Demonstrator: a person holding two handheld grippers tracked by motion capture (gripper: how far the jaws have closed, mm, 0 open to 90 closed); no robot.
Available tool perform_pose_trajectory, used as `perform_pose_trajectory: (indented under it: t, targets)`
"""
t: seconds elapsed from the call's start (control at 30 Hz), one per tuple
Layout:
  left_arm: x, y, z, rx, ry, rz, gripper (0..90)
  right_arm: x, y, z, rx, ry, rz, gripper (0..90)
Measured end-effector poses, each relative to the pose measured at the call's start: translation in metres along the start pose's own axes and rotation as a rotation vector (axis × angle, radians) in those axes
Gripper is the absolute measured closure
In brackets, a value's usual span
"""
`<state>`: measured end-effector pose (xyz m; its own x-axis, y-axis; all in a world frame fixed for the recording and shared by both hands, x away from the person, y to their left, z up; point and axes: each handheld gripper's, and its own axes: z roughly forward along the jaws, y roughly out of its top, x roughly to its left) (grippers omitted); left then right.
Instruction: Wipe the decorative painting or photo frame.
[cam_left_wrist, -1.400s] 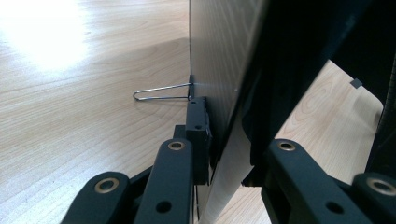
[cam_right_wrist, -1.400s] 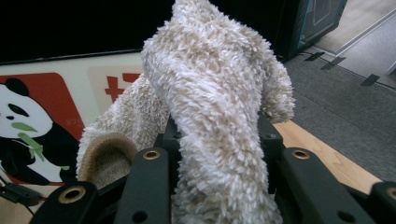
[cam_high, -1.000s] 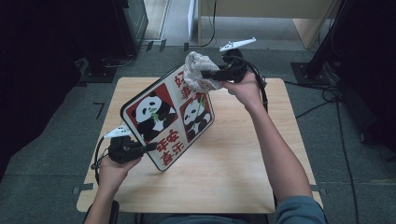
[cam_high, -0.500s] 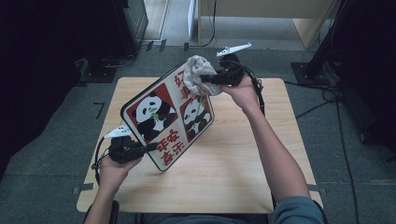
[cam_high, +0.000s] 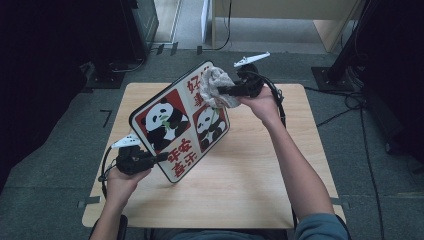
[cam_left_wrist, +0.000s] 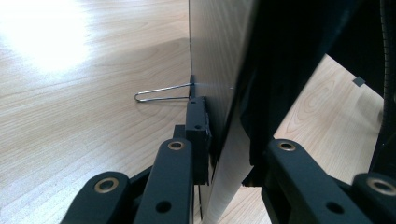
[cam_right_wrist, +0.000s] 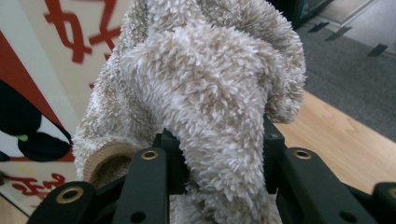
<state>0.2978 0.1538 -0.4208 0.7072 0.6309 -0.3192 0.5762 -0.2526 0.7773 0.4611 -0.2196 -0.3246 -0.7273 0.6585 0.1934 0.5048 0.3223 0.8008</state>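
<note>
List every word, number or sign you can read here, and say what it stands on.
"好": a red character, read with some doubt, at the top edge of the panda board.
The red characters next to it are partly covered by the fluffy cloth and unreadable.
The red characters along the board's lower edge are turned and too skewed to read.
No other text is legible.

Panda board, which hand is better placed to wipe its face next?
Right. The right claw grips the fluffy cloth against the panda board near its upper edge; the left claw clamps the lower edge, steadying it.
</note>
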Motion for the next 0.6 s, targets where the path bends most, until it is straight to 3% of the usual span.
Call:
perform_pose_trajectory:
  t: [0.6]
  targets:
    - [0.001,0.000,0.000,0.000,-0.009,-0.001,77.7,-0.011,-0.030,0.009,0.055,0.010,0.038,66.0]
